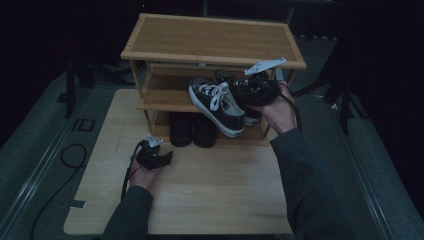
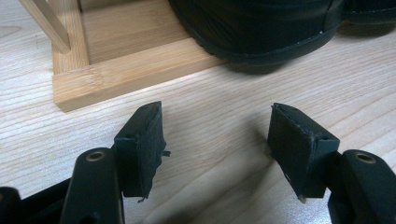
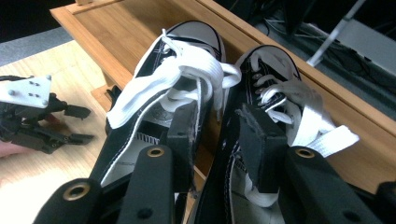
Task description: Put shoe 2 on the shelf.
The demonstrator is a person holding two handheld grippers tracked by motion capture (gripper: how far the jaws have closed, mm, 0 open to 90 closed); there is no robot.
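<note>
Two black canvas sneakers with white laces lie side by side at the middle shelf of a bamboo shoe rack [image 1: 210,37]. The nearer sneaker [image 1: 217,107] hangs tilted over the shelf's front edge, and the other sneaker [image 1: 231,80] is behind it. In the right gripper view one jaw sits inside the left sneaker [image 3: 154,88] and one inside the right sneaker [image 3: 275,84]. My right gripper [image 3: 217,121] is shut on their adjoining walls. My left gripper [image 1: 167,156] rests open on the table, with nothing between its jaws [image 2: 217,126].
A pair of plain black shoes [image 1: 192,130] stands on the rack's bottom shelf, just beyond my left gripper; one shoe's sole [image 2: 261,32] looms close. The rack's base frame [image 2: 121,74] lies ahead on the light wooden table [image 1: 215,190]. A cable [image 1: 70,155] trails off the table's left.
</note>
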